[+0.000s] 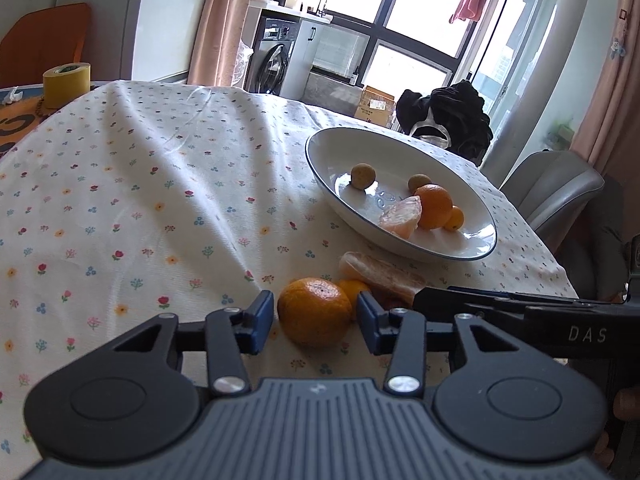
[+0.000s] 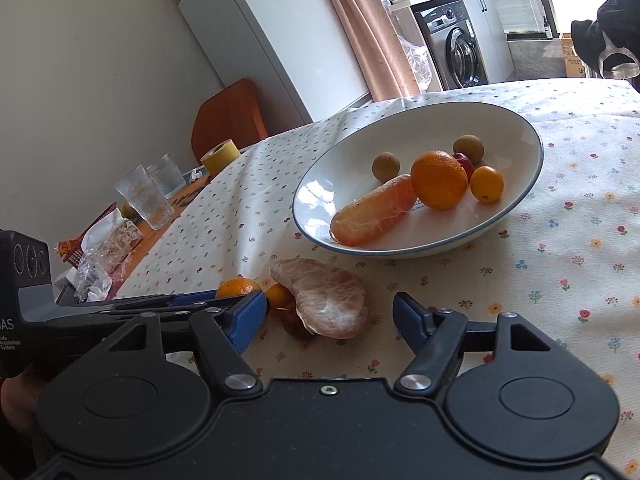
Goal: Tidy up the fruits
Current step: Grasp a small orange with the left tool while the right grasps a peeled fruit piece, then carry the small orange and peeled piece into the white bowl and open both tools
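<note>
**A:** Looking along the left tongs point(image 1: 316, 316), I see them spread with a mandarin point(image 1: 315, 312) sitting on the tabletop point(image 1: 140, 200) between the blue pads, a gap showing on each side. Touching it behind are a small orange fruit point(image 1: 352, 289) and a peeled citrus segment point(image 1: 382, 274).

**B:** Over the right tongs point(image 2: 330, 316), also spread, that peeled segment point(image 2: 326, 300) lies between the pads, pale pink with white membrane. A dark red fruit point(image 2: 294, 326) is tucked under its near edge; the other view barely shows that one.

**A:** And the bowl point(image 1: 476, 256)?

**B:** White with a dark rim, standing farther back on the flowered cloth. It holds a second peeled segment point(image 2: 374, 212), a large orange point(image 2: 439, 180), a small yellow-orange fruit point(image 2: 486, 184), two brown round fruits point(image 2: 386, 167), and a red one point(image 2: 463, 162) behind the orange. The red one shows only from my side.

**A:** Any writing?

**B:** "DAS" in white on the right tool's body in your view. On the left tool I read "AS", then small lines "Data Acquisition System", partly cut off. My view also shows two drinking glasses point(image 2: 146, 196) and crumpled wrappers point(image 2: 104, 256) at the far left; both views catch a yellow tape roll point(image 1: 66, 80).
</note>
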### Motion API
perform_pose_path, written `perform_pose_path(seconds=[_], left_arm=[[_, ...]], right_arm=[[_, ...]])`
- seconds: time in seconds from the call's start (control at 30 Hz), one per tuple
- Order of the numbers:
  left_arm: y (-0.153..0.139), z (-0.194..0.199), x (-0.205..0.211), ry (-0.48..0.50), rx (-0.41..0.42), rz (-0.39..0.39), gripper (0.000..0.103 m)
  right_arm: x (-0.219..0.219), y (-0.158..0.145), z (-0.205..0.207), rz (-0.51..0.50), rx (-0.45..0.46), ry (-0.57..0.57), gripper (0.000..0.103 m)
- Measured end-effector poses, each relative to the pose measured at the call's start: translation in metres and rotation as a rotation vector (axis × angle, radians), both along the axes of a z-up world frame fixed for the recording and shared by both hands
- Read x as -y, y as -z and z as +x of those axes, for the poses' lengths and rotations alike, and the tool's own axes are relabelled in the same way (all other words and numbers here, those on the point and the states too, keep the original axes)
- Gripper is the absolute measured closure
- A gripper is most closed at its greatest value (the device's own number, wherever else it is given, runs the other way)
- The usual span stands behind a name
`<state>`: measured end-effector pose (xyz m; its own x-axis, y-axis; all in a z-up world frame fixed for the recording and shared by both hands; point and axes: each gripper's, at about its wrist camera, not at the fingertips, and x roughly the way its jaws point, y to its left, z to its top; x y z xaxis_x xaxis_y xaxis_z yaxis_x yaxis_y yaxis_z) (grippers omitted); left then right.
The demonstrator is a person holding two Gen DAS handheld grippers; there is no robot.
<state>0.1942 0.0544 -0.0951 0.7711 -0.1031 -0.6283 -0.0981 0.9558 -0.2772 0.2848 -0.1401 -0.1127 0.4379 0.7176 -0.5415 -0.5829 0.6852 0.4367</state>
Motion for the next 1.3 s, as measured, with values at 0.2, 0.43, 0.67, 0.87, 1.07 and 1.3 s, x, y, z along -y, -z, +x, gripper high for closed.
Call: perform_pose_path(seconds=[0.2, 0.43, 0.67, 0.87, 1.07, 1.3], left_arm=[[0.0, -0.002, 0.0, 0.006, 0.008, 0.008, 0.065], [-0.002, -0.005, 0.002, 0.008, 0.013, 0.005, 0.066], [-0.006, -0.013, 0.004, 0.009, 0.018, 0.003, 0.066], [-0.011, -0.021, 0.006, 0.003, 0.03, 0.007, 0.066], [-0.019, -0.028, 0.009, 0.002, 0.051, 0.012, 0.066], [-0.031, -0.035, 0.016, 0.008, 0.079, 0.025, 0.066]], right_arm=[[-0.008, 0.004, 0.005, 0.009, -0.015, -0.014, 0.041], [-0.01, 0.006, 0.005, 0.018, -0.031, -0.022, 0.06], [-0.008, 0.002, -0.005, 0.012, -0.019, -0.028, 0.064], [-0.003, -0.002, -0.013, 0.02, -0.015, -0.026, 0.066], [0.004, -0.01, -0.022, 0.035, 0.007, -0.019, 0.066], [0.013, -0.02, -0.029, 0.056, 0.033, -0.009, 0.066]])
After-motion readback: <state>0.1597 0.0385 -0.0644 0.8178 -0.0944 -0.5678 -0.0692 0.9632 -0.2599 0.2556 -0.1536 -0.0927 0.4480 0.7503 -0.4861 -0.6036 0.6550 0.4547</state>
